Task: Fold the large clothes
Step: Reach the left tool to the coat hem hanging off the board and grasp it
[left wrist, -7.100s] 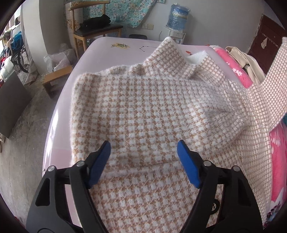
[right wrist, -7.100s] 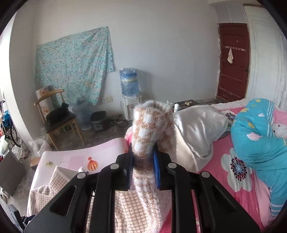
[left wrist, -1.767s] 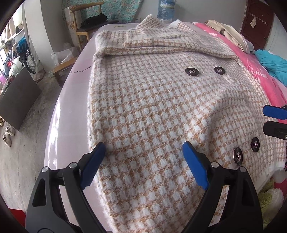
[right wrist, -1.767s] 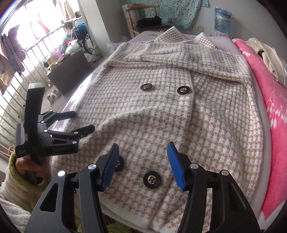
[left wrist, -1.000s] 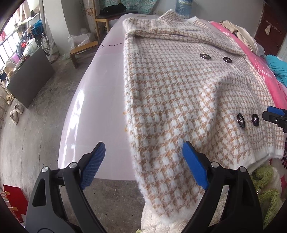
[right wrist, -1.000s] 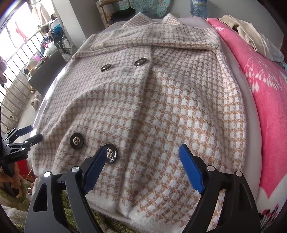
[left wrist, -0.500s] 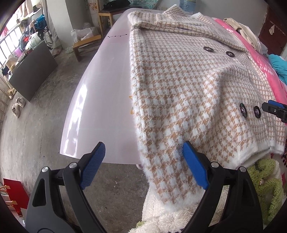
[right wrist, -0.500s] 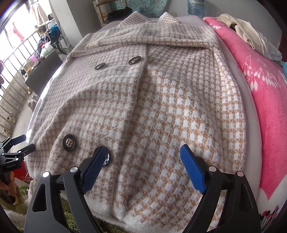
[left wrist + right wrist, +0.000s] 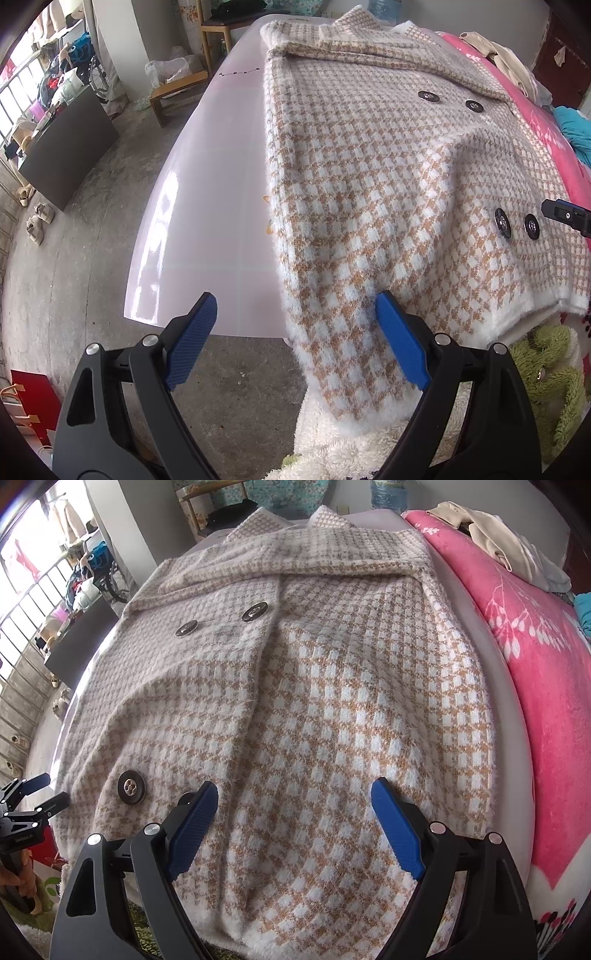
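With both the left claw [image 9: 295, 339] and right claw [image 9: 293, 825] gaping wide and empty, the houndstooth coat [image 9: 388, 166], its hem overhanging the table [image 9: 214, 192], could slide off if tugged unevenly.

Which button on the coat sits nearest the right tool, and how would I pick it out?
Start at the fuzzy tan-and-white houndstooth coat spread over the bed. Follow it down towards the white hem: the large dark round button lies just left of the right tool. Unlike the two buttons near the collar, it is darker and appears bigger.
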